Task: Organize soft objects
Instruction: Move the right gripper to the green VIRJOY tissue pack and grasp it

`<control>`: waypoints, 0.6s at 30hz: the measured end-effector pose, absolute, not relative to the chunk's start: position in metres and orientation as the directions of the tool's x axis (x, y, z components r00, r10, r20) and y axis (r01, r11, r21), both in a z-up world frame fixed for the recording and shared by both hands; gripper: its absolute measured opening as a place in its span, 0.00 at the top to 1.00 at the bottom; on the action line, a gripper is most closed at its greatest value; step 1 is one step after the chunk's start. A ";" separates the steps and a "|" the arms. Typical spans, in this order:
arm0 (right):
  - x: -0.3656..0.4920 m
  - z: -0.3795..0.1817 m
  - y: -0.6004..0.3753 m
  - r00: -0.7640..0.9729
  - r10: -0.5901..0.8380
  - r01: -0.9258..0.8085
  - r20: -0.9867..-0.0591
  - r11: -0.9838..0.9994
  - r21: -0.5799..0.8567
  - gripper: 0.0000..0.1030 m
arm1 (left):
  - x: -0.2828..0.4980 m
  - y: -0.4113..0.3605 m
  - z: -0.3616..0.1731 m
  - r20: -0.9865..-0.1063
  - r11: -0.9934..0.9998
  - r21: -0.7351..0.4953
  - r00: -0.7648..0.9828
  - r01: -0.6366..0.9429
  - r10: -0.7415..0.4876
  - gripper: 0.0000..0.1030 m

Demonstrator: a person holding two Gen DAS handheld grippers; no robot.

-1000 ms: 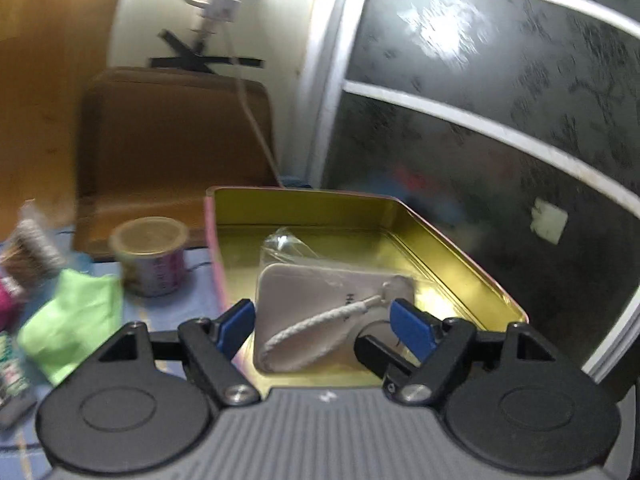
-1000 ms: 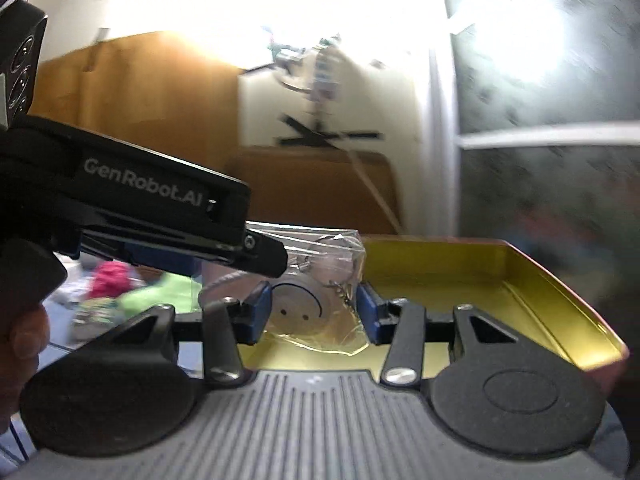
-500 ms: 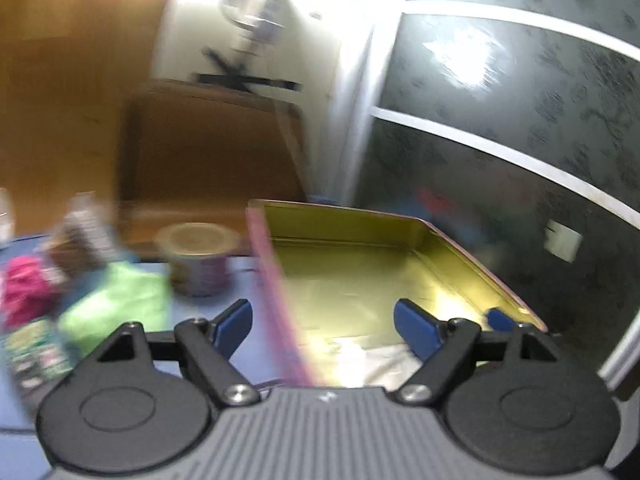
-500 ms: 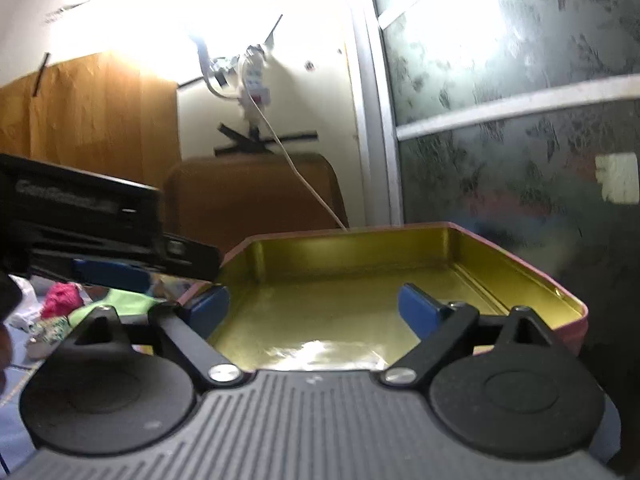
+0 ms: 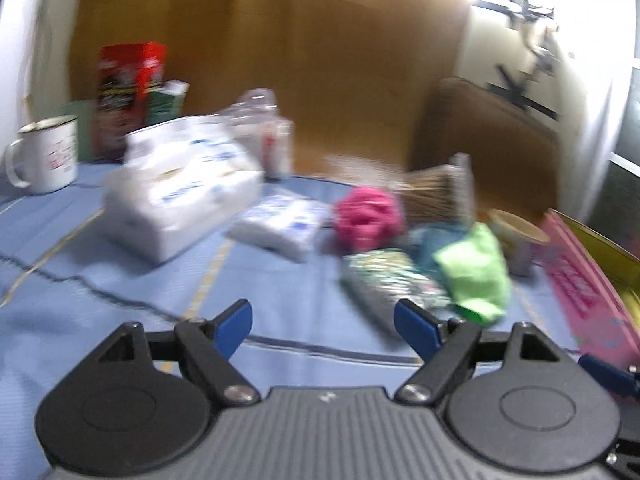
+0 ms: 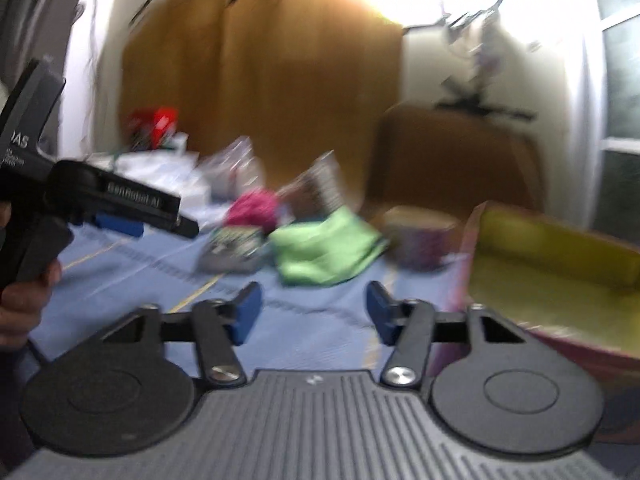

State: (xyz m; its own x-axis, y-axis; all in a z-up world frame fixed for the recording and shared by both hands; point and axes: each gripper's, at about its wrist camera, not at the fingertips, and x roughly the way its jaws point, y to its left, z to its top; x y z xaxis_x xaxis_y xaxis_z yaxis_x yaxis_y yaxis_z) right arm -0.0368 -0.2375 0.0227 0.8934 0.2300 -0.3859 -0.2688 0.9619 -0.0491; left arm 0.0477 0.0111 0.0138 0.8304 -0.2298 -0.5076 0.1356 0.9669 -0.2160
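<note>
My left gripper [image 5: 323,322] is open and empty above the blue cloth-covered table [image 5: 120,272]. My right gripper [image 6: 314,312] is open and empty too. Ahead lie a green cloth [image 5: 474,272] [image 6: 324,250], a pink fluffy ball [image 5: 368,218] [image 6: 252,208] and a patterned soft pouch [image 5: 388,280] [image 6: 232,246]. The pink tin with a gold inside [image 5: 592,280] [image 6: 552,272] stands at the right. The left gripper's body [image 6: 92,200] shows at the left of the right wrist view. Both views are blurred.
A white tissue pack [image 5: 180,188], a smaller white packet [image 5: 280,222], a white mug [image 5: 44,154], a red box [image 5: 128,92], a clear bag [image 5: 260,120], a small round tub [image 5: 516,240] [image 6: 416,236] and a brown chair [image 5: 484,144] are around.
Both grippers swung left, away from the tin, toward the pile of soft things. The right gripper let go of its bagged keychain about a second ago; both are empty now.
</note>
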 end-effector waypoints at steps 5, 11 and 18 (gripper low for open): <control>0.002 0.023 -0.212 0.833 0.299 -0.342 -0.466 0.940 -0.008 0.55 | 0.061 0.046 0.001 -0.524 0.913 -0.401 0.801 0.068 -0.290 0.24; 0.053 0.019 -0.174 0.782 0.315 -0.383 -0.537 0.924 -0.016 0.39 | 0.058 0.048 -0.002 -0.507 0.898 -0.433 0.802 0.078 -0.315 0.24; 0.083 0.013 -0.162 0.734 0.328 -0.390 -0.596 0.920 0.026 0.45 | 0.056 0.044 -0.001 -0.505 0.900 -0.422 0.797 0.107 -0.332 0.24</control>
State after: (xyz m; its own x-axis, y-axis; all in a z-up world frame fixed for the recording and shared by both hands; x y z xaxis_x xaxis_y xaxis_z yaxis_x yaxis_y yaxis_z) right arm 0.0830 -0.1623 0.0132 0.7335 0.3275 -0.5955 -0.3900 0.9204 0.0258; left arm 0.0561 0.0441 -0.0008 0.7968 -0.3315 -0.5052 0.1073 0.9004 -0.4216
